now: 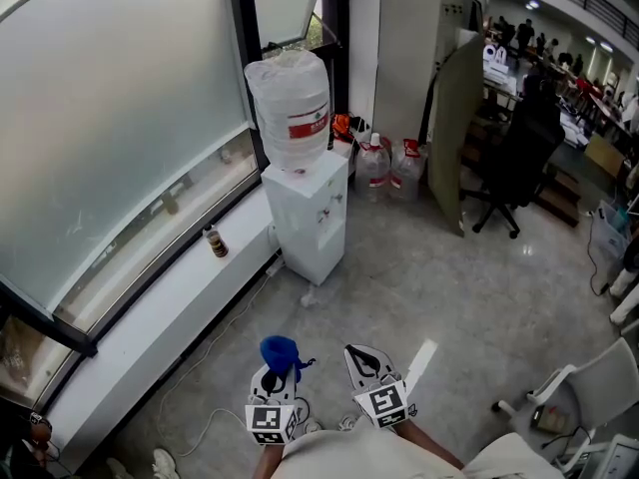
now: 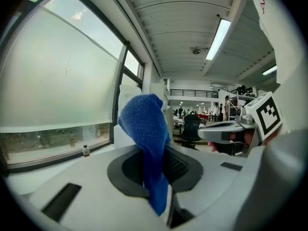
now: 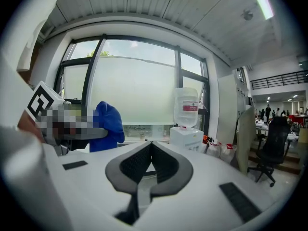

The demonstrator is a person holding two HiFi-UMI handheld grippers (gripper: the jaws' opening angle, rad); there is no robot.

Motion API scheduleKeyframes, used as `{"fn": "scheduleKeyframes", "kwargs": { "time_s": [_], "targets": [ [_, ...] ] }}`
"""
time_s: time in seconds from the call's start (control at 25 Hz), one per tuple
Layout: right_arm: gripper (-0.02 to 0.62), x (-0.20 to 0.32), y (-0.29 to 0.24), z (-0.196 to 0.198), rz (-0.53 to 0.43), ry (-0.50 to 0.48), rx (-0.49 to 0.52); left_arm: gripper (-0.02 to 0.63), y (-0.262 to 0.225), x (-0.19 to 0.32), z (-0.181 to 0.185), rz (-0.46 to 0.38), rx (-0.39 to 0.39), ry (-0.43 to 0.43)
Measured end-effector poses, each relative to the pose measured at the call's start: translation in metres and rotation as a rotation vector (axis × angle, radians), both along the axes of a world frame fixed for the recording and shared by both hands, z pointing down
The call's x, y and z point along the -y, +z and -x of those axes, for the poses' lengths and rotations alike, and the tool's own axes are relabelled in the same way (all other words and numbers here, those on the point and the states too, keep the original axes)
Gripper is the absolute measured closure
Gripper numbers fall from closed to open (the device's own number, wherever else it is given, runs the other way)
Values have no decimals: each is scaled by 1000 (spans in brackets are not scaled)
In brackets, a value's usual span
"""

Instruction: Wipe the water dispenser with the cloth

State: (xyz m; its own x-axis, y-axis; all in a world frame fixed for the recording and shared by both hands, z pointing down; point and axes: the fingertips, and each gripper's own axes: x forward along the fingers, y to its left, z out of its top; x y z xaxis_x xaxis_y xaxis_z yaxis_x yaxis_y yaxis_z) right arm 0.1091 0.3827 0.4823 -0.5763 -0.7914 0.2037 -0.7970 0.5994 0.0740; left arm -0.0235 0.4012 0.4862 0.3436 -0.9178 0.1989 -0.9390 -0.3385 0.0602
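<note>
The step in hand looks like the approach: the left gripper (image 2: 155,154) has its jaws clenched on the blue cloth (image 2: 144,126), the right gripper (image 3: 151,147) has its jaws pressed together on nothing, and the dispenser (image 1: 312,218) stands far off by the window. Next, carry the cloth across the bare floor (image 1: 419,277) to its white top. Room is open ahead; the sill (image 1: 170,307) hems the left, jugs (image 1: 387,168) its right.

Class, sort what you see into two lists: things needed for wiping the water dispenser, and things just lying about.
Belong to the job: water dispenser, blue cloth, left tool gripping it.
Lying about: small bottle on the sill, jugs, office chair.
</note>
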Motion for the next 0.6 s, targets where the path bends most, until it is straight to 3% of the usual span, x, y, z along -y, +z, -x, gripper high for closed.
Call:
{"fn": "scheduleKeyframes", "kwargs": {
  "time_s": [0.6],
  "targets": [
    [581,-6,19,-45,24,-4,2,543,11,2,-22,5,24,-47]
  ]
}}
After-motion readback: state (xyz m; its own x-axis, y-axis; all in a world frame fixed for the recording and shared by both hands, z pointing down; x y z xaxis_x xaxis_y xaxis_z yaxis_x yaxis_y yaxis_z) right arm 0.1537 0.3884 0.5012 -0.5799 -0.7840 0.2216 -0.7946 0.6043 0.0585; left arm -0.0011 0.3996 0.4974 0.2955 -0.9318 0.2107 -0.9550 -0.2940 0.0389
